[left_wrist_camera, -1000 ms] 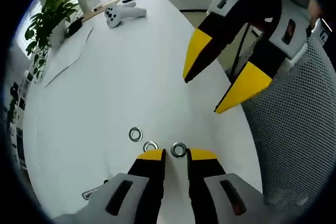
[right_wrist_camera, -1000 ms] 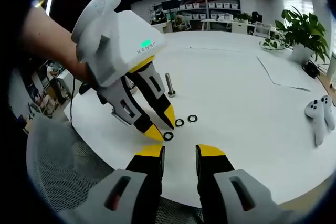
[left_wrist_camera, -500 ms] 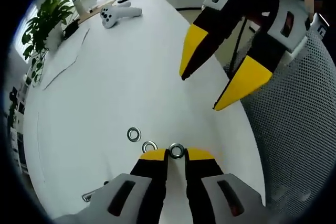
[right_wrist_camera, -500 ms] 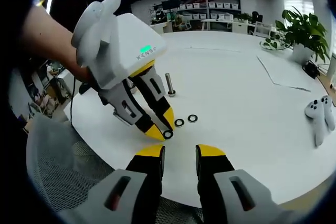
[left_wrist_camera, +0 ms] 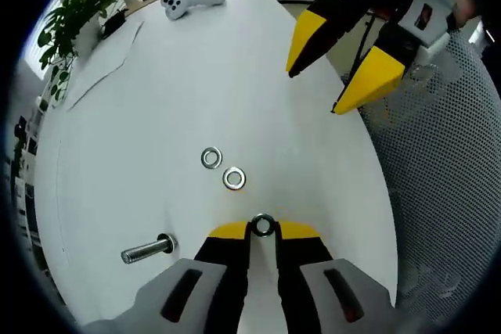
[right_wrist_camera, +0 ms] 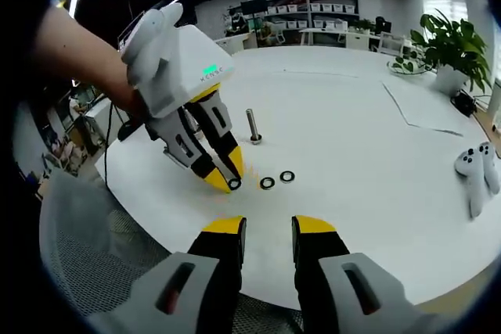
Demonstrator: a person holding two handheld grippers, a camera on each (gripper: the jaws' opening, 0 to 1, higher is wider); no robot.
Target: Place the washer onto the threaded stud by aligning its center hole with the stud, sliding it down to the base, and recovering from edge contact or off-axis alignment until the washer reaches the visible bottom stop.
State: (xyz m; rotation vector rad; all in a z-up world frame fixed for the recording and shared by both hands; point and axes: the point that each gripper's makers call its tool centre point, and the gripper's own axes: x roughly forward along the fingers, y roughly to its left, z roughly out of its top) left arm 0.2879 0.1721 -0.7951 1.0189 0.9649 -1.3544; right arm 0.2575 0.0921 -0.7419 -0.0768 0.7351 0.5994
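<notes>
- The left tongs (left_wrist_camera: 262, 229) are clamped on a steel washer (left_wrist_camera: 262, 225), pinched edgewise between the two yellow tips; in the right gripper view the same tongs (right_wrist_camera: 226, 181) hang just above the bench with the washer (right_wrist_camera: 233, 184) at their tip.
- The right tongs (right_wrist_camera: 269, 226) stand apart with nothing between them, poised near the bench edge; in the left gripper view they (left_wrist_camera: 333, 68) hover off to the far right.
- Two spare washers lie flat on the bench just ahead of the held one: the nearer (left_wrist_camera: 233, 178) and the farther (left_wrist_camera: 210, 158), close beside each other.
- The threaded stud (right_wrist_camera: 253, 126) stands upright on its base on the white bench (right_wrist_camera: 352, 138), a little beyond the left tongs; in the left gripper view the stud (left_wrist_camera: 149, 249) sits low and to the left of the tips.
- The coming move likely turns on this: the stud's long axis is vertical, so the washer's hole must be brought level over its top. The left tongs are the nearer.
- Farther out are a potted plant (left_wrist_camera: 74, 17) and a white game controller (left_wrist_camera: 188, 1).
</notes>
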